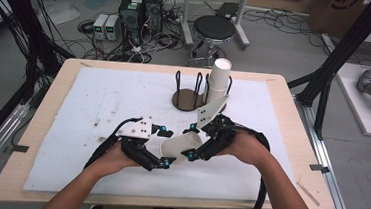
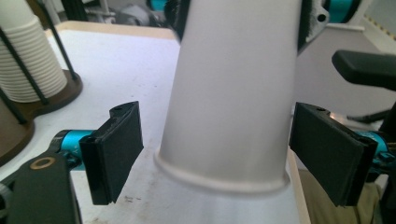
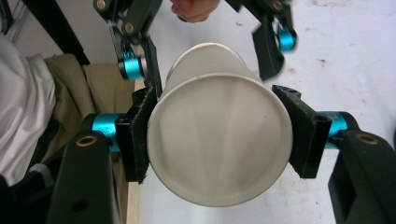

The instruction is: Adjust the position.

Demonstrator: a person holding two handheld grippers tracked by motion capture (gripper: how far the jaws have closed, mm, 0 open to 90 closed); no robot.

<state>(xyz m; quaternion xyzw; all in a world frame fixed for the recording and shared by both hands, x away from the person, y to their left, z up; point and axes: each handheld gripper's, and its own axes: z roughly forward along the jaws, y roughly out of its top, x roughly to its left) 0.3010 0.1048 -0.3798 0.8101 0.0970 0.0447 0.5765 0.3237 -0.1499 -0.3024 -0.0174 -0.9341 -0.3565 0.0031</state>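
A white paper cup [image 1: 180, 146] lies on its side in the air above the white mat, between my two grippers. My right gripper [image 1: 192, 142] is shut on it, and in the right gripper view both pads press the cup [image 3: 219, 140] near its base, at the gripper's tip [image 3: 219, 135]. My left gripper [image 1: 165, 147] is open around the rim end. In the left gripper view the cup [image 2: 233, 93] stands between the jaws of that gripper [image 2: 224, 149] with a gap on each side. The left gripper [image 3: 210, 56] also straddles the far end in the right gripper view.
A tall stack of white cups [image 1: 219, 82] stands in a wire holder on a round brown base [image 1: 186, 99] at the back middle of the mat [image 1: 98, 102]. The stack [image 2: 28, 60] is at the left gripper view's far left. A stool [image 1: 214, 29] and electronics sit on the floor beyond the table.
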